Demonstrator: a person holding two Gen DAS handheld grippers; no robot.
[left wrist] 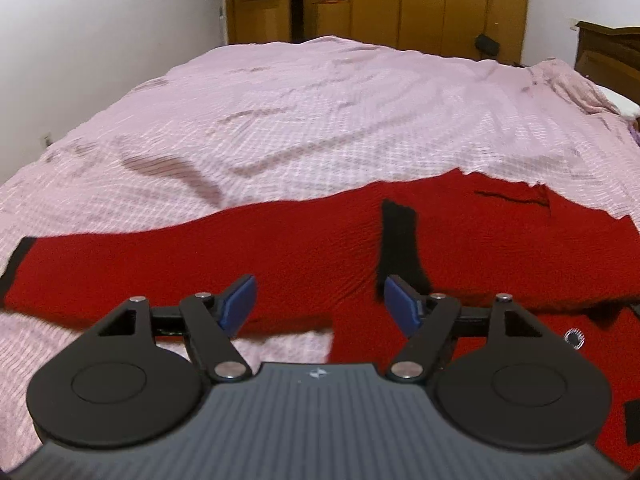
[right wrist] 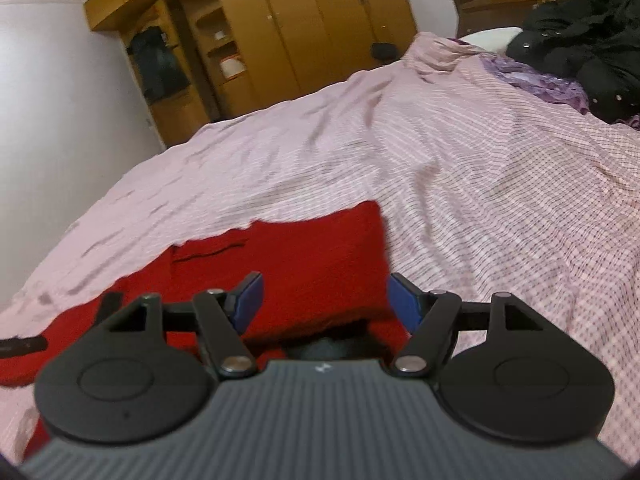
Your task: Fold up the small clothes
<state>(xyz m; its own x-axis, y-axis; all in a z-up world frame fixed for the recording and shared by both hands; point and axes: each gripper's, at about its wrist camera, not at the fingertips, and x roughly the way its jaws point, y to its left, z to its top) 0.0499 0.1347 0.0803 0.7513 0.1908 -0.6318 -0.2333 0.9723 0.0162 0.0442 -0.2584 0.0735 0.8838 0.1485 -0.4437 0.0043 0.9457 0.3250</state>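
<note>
Bedroom with a wide bed [left wrist: 320, 120] and plain white walls [left wrist: 100, 20].
Pink checked sheet [right wrist: 500, 200], rumpled; tall wooden wardrobes [right wrist: 320, 20] along the far wall with open shelves; dark wooden headboard [left wrist: 608, 52] to the right; even indoor light.

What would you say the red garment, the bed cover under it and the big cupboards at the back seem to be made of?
Red garment: probably a knit, wool or acrylic; matte, finely ribbed surface, black trim.
Bed cover: thin woven cloth, likely cotton; fine pink-and-white check, soft creases.
Cupboards: wood or wood-look laminate; smooth, flat yellow-brown doors with a slight sheen. Which one cannot be told.
</note>
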